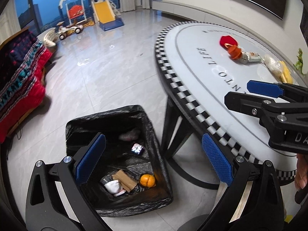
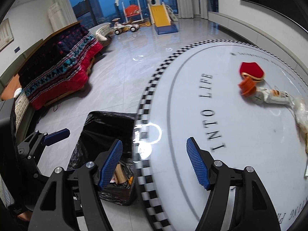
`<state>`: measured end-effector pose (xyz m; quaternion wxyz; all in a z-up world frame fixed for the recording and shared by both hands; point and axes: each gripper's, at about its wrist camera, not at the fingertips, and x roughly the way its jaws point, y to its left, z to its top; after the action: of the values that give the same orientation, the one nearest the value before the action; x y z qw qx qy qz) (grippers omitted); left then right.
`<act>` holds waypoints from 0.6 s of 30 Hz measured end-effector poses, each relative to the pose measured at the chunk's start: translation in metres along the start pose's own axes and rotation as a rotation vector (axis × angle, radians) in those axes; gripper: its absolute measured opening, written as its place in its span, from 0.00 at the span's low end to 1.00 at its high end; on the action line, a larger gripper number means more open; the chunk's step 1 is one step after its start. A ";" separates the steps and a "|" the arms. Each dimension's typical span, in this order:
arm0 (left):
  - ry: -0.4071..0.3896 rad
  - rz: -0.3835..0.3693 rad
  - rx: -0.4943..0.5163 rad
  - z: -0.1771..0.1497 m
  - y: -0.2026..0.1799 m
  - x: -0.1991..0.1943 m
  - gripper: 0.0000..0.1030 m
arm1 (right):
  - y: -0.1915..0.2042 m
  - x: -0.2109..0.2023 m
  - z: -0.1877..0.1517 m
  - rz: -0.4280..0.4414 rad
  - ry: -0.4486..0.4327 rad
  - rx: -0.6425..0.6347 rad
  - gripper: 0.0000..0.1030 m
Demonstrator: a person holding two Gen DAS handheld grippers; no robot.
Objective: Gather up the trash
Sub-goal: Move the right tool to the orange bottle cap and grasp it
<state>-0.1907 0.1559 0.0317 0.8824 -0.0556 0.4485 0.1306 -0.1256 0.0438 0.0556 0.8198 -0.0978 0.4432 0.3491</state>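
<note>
A: What sort of room is this?

B: A living room with a pale, glossy tiled floor point(image 1: 107, 73), big windows onto a dusk-blue skyline, and a children's yellow slide point(image 2: 161, 17) and swing point(image 2: 132, 9) at the far end. A sofa point(image 2: 57, 73) under a red and dark patterned blanket runs along one side.

A: And the surface?

B: A white oval table point(image 2: 240, 134) with a black-and-white checked rim and "INTO LIFE" printed on top. It has dark legs and stands just beside a trash bin point(image 1: 115, 159) on the floor.

A: Where is the trash?

B: Split between two places. On the tabletop, well away from both grippers, lie a red pouch point(image 2: 251, 70), an orange cap point(image 2: 247, 88) touching a crumpled silvery tube point(image 2: 273, 97), and a clear bag of pale food scraps point(image 2: 302, 115) with something yellow behind it. The bin is lined with a black plastic bag; at its bottom sit an orange point(image 1: 147, 180), a brown cardboard piece point(image 1: 125, 180), a white wad point(image 1: 113, 186), a small shiny wrapper point(image 1: 137, 148) and a pinkish lump, too dim to name.

A: The grippers?

B: The left gripper point(image 1: 152, 159) hangs over the bin, blue pads spread wide, nothing between them. The right gripper point(image 2: 154, 163) is over the table's edge, its jaws likewise parted and empty.
</note>
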 end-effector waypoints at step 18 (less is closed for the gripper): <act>-0.031 -0.150 0.204 0.081 -0.119 0.049 0.94 | -0.158 0.006 0.031 -0.110 -0.001 0.234 0.68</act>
<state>-0.0666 0.0678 0.0382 0.8976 0.0027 0.4404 0.0187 0.0012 -0.0556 0.0458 0.8438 -0.0257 0.4745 0.2495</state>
